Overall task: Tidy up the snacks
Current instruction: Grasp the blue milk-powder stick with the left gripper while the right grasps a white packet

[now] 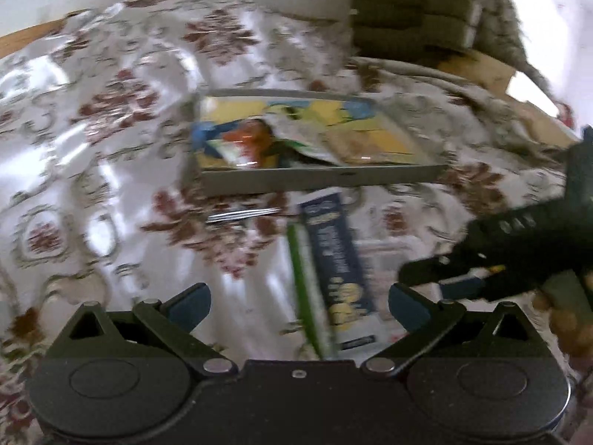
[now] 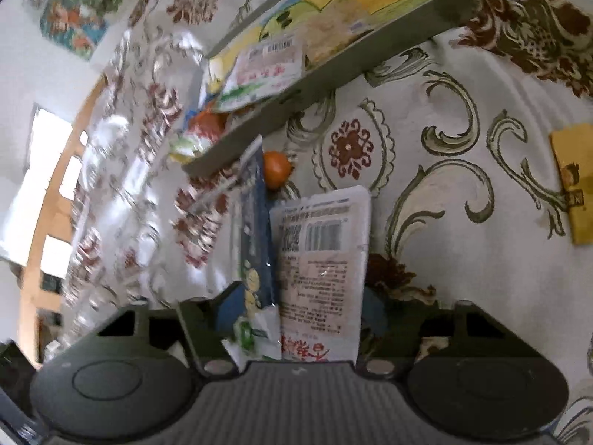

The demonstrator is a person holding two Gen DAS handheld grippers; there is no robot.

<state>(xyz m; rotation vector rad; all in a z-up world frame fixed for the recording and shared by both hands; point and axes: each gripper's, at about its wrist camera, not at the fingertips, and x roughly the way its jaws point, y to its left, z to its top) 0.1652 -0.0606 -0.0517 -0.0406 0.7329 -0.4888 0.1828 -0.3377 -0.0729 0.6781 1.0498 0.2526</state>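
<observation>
Between blue fingers (image 2: 231,309), glossy flat packets (image 2: 322,259)

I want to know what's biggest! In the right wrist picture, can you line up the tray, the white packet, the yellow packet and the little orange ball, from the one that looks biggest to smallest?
1. tray
2. white packet, though it's closest, so it looks extra big
3. yellow packet, partly cut off at the edge
4. orange ball

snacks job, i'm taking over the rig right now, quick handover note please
Left claw: open, empty, hovering over the tablecloth.
Right claw: white packet and blue packet between its fingers; grip not clear.
Tray: already holds several snacks.
Left out on the cloth: orange ball by the tray, yellow packet off to the side.
Next, probably: put both packets in the tray, then the rest.
</observation>
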